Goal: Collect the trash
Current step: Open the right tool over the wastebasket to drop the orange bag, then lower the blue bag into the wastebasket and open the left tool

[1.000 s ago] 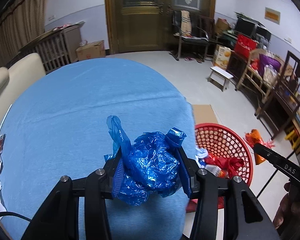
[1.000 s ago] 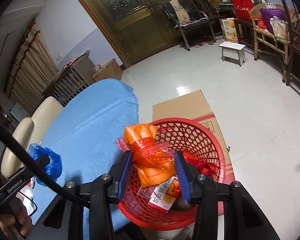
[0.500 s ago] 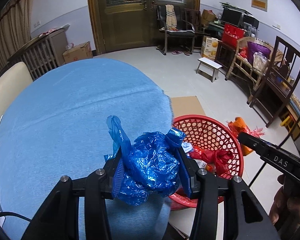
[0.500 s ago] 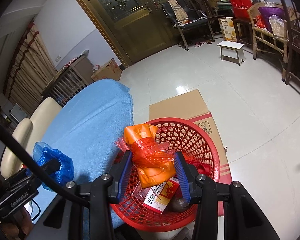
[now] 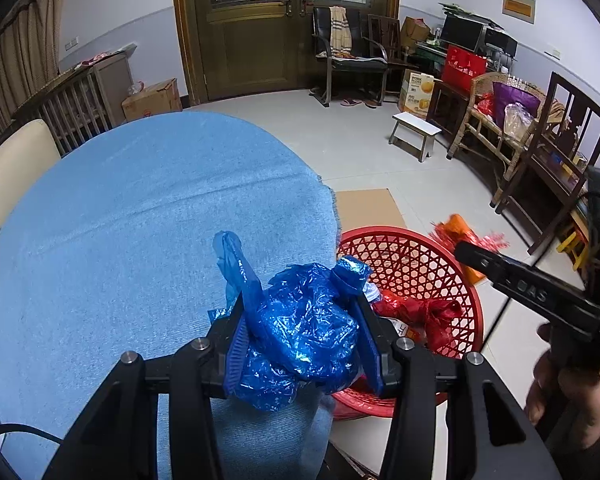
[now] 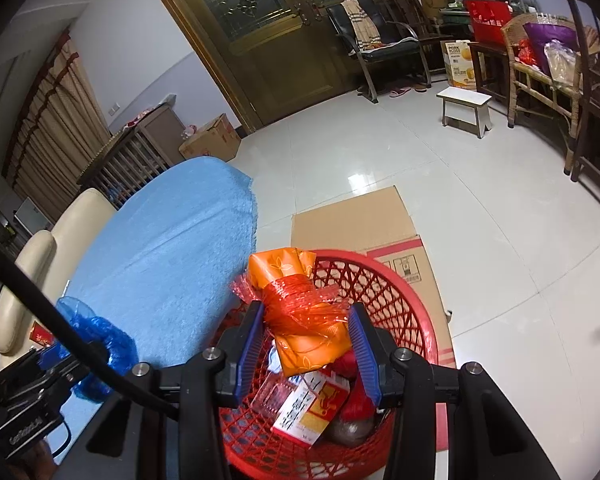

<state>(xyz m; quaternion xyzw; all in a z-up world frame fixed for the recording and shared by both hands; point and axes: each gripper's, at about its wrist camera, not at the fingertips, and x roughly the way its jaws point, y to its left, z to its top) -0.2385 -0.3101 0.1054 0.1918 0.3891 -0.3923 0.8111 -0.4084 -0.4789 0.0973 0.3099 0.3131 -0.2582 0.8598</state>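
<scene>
My left gripper [image 5: 300, 316] is shut on a crumpled blue plastic bag [image 5: 304, 328], held over the right edge of the blue tablecloth [image 5: 148, 224], just left of the red mesh basket [image 5: 404, 248]. My right gripper [image 6: 306, 326] is shut on an orange wrapper bound with red crinkled plastic [image 6: 304, 320], hanging over the red mesh basket [image 6: 384, 284]. Inside the basket lie a red-and-white carton [image 6: 312, 412], red wrapping and other scraps. The right gripper [image 5: 480, 256] also shows at the left wrist view's right side with its orange wrapper [image 5: 460, 228]. The blue plastic bag [image 6: 96, 340] shows in the right wrist view too.
Flattened cardboard [image 6: 364, 220] lies on the tiled floor behind the basket. A cream chair [image 6: 40, 264] stands at the table's far side. A white stool [image 5: 416, 132], dark chairs and cluttered wicker furniture [image 5: 500, 120] line the right wall. A person's hand [image 5: 556, 384] holds the right gripper.
The left gripper with the blue bag has shifted right toward the basket, which now sits closer and more central in its view. The right gripper has stayed over the basket with its wrapper.
</scene>
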